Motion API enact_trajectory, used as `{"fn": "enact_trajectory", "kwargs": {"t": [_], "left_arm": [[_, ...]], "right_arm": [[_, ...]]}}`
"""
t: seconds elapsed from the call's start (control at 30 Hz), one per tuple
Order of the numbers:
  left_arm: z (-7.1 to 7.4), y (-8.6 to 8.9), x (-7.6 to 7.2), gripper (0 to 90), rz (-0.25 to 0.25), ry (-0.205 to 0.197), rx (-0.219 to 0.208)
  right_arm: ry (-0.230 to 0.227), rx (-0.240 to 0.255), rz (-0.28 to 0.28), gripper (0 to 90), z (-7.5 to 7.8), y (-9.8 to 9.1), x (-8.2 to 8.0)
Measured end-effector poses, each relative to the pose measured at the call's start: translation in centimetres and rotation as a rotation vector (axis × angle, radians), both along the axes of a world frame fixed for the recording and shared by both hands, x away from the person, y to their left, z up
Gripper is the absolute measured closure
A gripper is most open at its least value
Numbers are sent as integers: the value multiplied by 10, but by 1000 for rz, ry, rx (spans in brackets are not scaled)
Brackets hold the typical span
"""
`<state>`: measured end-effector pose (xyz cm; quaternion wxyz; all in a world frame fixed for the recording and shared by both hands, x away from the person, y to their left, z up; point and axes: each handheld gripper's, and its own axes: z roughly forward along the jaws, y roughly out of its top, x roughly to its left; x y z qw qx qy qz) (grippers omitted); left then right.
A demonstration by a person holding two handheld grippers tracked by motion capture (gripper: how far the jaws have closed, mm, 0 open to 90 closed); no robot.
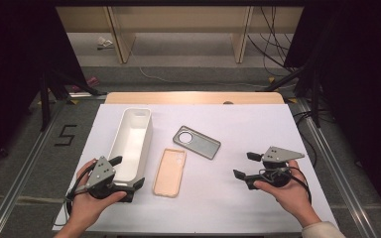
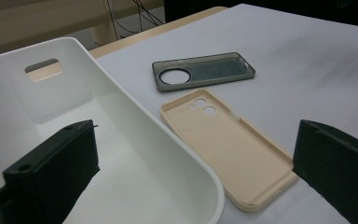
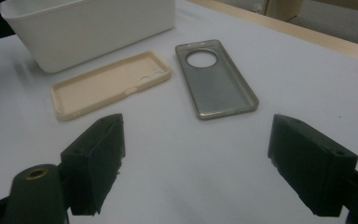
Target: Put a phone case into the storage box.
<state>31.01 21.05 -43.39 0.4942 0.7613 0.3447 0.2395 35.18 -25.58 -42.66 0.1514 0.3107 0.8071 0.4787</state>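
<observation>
White table (image 1: 258,134) (floor mark "5" (image 1: 65,135)), beige phone case (image 1: 169,172), both grippers' fingers wide open, empty

Even, soft overhead light brightens the white-covered bench (image 1: 228,198); the room beyond and beside it is dark. Shadows are faint. Both gripper views look soft, slightly blurred, without glare.

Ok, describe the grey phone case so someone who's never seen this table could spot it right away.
Start at the long white bin on the left of the white table. Two phone cases lie to its right, inside up; the grey phone case is the farther one, angled. Unlike the peach case beside the bin, it is dark and translucent, with one big round camera hole.
</observation>
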Motion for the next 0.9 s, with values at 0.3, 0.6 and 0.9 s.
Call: {"fn": "enact_trajectory", "kwargs": {"t": [0.3, 0.6, 0.9], "left_arm": [[0, 0, 0, 0, -5, 3, 1], [0, -2, 0, 4, -10, -2, 5], [0, -2, -1, 6, -19, 2, -2]], "right_arm": [[0, -5, 2, 222, 0, 0, 0], [-36, -82, 49, 868, 10, 28, 36], [-10, -212, 39, 900, 0, 89, 101]]}}
